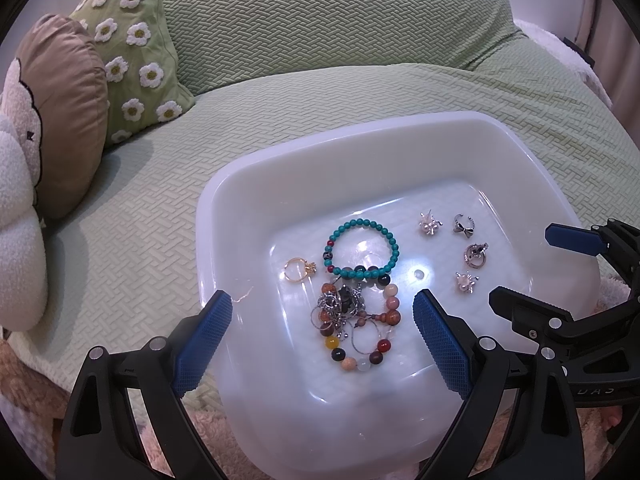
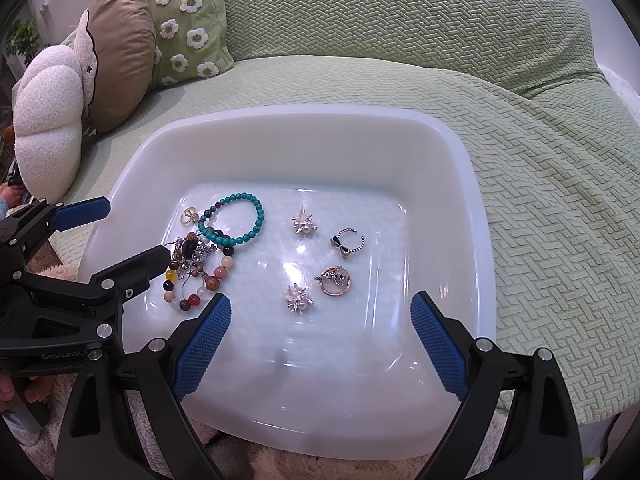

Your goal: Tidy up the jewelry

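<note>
A white plastic basin (image 1: 320, 136) (image 2: 440, 128) on a green sofa holds the jewelry. On its left lie a turquoise bead bracelet (image 1: 390, 240) (image 2: 256, 208), a gold ring (image 1: 298, 270), a multicolour bead bracelet (image 1: 356, 356) (image 2: 216, 276) and tangled silver pieces (image 1: 340, 304). On its right lie two pearl flower earrings (image 2: 304, 222) (image 2: 297, 298), a bow ring (image 2: 347, 242) and a rose-gold ring (image 2: 335, 279). My left gripper (image 1: 322, 306) is open above the bead pile. My right gripper (image 2: 320, 308) is open above the basin's near right part. Both are empty.
The sofa (image 1: 320, 32) has a woven green cover. A daisy-patterned pillow (image 1: 136, 52), a brown cushion (image 1: 60, 112) and a white fluffy cushion (image 1: 16, 248) sit at the left. A fluffy beige rug (image 2: 280, 468) lies below the basin's near edge.
</note>
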`<state>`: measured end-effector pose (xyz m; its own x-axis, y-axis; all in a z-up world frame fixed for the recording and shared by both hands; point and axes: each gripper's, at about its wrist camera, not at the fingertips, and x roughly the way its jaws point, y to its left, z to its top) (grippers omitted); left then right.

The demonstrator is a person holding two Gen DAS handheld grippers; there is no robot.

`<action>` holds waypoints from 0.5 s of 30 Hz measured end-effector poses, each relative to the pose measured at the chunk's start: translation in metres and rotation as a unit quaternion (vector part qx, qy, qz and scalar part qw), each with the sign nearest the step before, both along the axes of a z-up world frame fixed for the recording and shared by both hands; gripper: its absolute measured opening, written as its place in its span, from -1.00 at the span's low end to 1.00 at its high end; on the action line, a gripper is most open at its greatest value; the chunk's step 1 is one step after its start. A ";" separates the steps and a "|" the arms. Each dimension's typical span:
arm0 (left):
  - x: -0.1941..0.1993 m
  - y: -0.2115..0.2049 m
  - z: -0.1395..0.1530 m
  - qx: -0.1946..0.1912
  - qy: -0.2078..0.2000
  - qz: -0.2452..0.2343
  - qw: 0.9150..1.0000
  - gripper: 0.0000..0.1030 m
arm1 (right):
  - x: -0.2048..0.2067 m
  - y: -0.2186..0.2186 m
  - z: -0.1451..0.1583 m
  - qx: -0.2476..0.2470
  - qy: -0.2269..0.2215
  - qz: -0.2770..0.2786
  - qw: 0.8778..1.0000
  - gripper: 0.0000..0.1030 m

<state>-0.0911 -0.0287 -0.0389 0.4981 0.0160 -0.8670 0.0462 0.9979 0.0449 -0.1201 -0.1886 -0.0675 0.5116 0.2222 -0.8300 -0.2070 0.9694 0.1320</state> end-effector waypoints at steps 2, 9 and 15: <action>0.000 0.000 0.000 0.000 0.000 0.000 1.000 0.70 | 0.000 0.000 0.000 0.000 0.000 0.000 1.000 0.75; 0.000 0.000 0.000 0.001 -0.001 0.000 1.000 0.70 | 0.000 0.001 0.000 -0.002 0.000 -0.001 1.000 0.75; 0.002 0.002 0.001 0.009 -0.003 0.004 1.000 0.70 | 0.000 0.004 0.000 -0.012 -0.002 0.002 1.000 0.75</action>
